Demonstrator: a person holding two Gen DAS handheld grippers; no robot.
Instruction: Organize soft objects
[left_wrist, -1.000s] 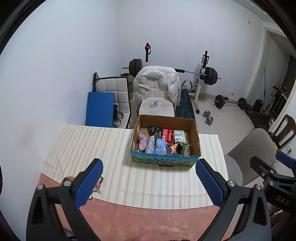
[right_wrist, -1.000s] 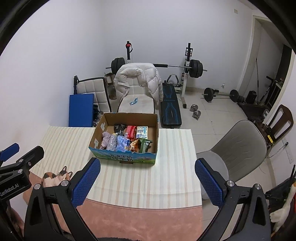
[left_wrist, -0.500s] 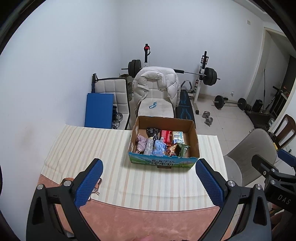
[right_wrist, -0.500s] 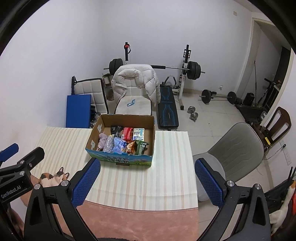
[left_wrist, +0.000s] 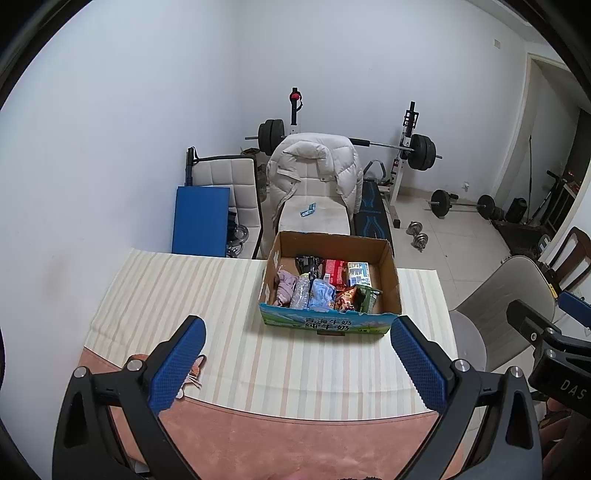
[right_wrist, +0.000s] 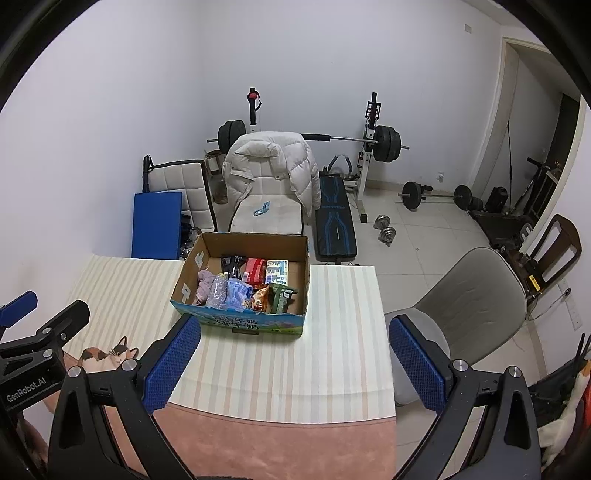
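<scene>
**Table stock: one open box of mixed soft goods, both grippers idle**

Left gripper: jaws standing spread wide, nothing between the blue pads, hovering over the near table edge. Its left finger is covering most of a cat picture at the table's 7 o'clock corner; only a scrap of it is showing in the left view, while the right view is showing it more fully.

Table: striped cloth is lying over it, with a pink strip running along the near edge. The near edge itself is being cut off by both gripper bodies.

Cardboard box: sitting at 12 o'clock from the left gripper and at 11 o'clock from the right one, near the far table edge, flaps open. Contents are lying packed together: a pinkish cloth at the left end, then a clear bottle, a blue packet, an orange packet and a green packet; behind them a dark item too small to identify, a red pack and a white carton. Lower layers are hidden.

Open cloth is lying left, right and in front of the box.

Right gripper: jaws likewise spread apart, empty, hanging above the near edge, right finger past the table's right side.

Grey chair: standing at 3 o'clock, just beside the table's right edge.
</scene>
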